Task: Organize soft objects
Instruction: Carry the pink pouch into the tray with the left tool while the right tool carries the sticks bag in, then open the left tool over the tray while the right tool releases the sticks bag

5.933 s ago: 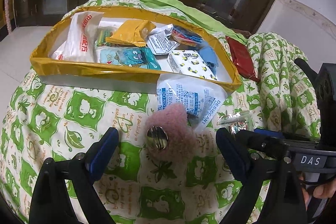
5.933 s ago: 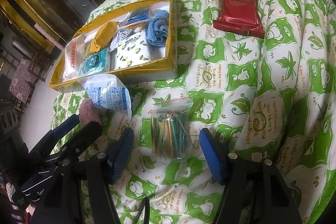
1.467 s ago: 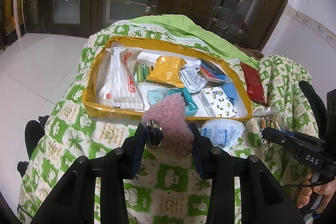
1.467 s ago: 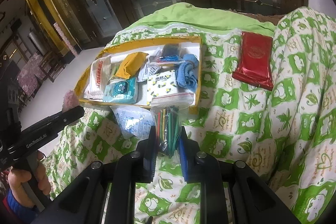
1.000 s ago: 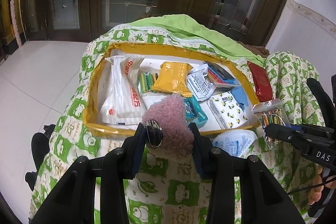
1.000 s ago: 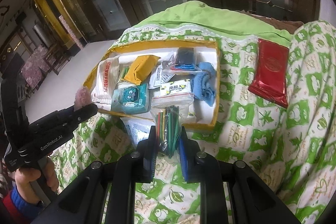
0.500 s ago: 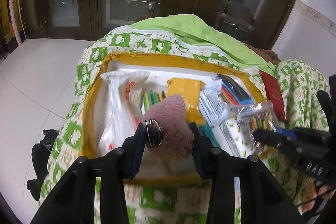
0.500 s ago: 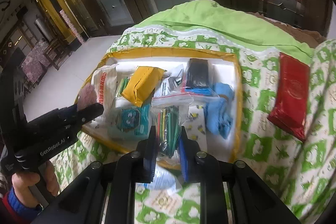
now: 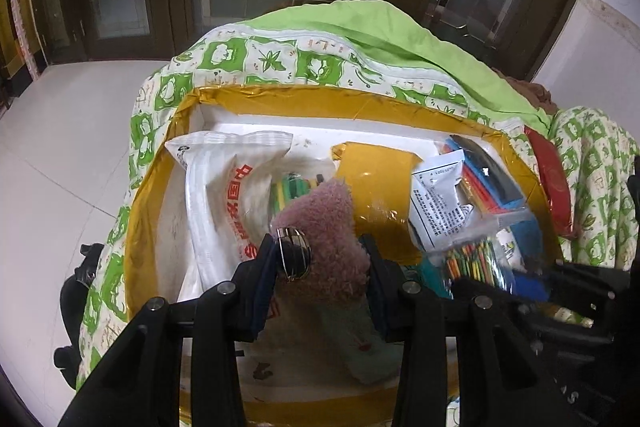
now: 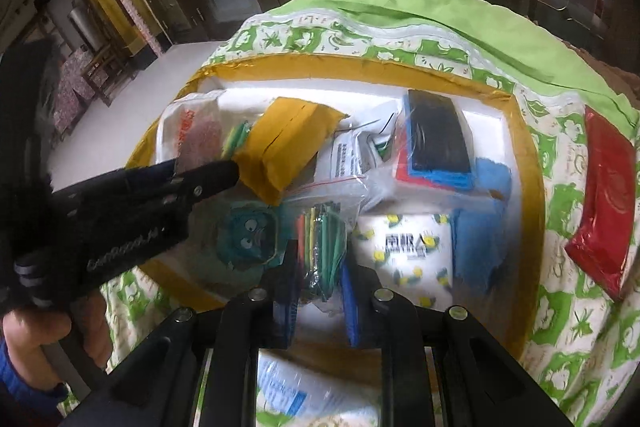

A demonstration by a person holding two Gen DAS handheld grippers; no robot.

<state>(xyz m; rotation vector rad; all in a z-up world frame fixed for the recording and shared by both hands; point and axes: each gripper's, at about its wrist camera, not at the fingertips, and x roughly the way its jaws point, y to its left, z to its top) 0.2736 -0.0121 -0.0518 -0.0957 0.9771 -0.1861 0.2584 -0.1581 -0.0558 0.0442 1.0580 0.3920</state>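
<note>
Packets [image 9: 376,195] lie in tray [image 9: 320,103] on quilt [image 9: 260,59].

Red Chinese characters, partly hidden, down the white bag [image 9: 236,203]. Small black print, too fine to read, on the white sachet [image 9: 440,203]. Black Chinese characters, blurred, on the bee-print pack [image 10: 408,243]. Raised lettering, blurred, along the left tool [image 10: 120,251]. Letters "AS" on the right tool [image 9: 568,397].

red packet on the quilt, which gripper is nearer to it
Right. The right gripper works over the box's end nearest the red packet; the left gripper is over the far end.
</note>
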